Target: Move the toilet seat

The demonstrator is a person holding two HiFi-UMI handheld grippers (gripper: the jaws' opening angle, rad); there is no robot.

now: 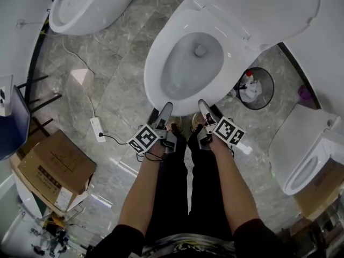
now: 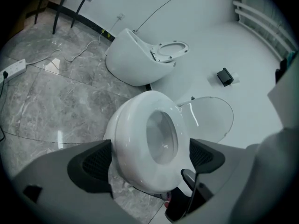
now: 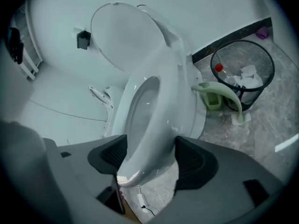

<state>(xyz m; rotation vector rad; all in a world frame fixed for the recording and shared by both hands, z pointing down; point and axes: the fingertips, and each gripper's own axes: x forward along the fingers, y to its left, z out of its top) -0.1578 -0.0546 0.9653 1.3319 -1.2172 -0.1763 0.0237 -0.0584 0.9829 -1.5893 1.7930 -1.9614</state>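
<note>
Toilet seat (image 1: 154, 71) lies flat on the bowl rim, with the lid (image 1: 258, 9) raised behind it. We stand at the front of the toilet, and both grippers reach the seat's front edge side by side.

Right gripper (image 3: 149, 157): in the right gripper view the seat's front lip sits between the two jaws. One pad is against the top face by the bowl opening, the other against the outer, lower face (contact shows on both sides). We log it as clamped on the toilet seat.

Left gripper (image 2: 149, 160): jaws stand wide apart. The front of the toilet shows between them, beyond the tips, and we see no pad pressing on it.

Surroundings: a wire waste basket (image 1: 255, 87) stands just right of the bowl, with a green toilet brush (image 3: 219, 94) near its base. A power strip (image 1: 97, 129) lies on the grey marble floor (image 1: 118, 79) at left, near a cardboard box (image 1: 54, 168).
</note>
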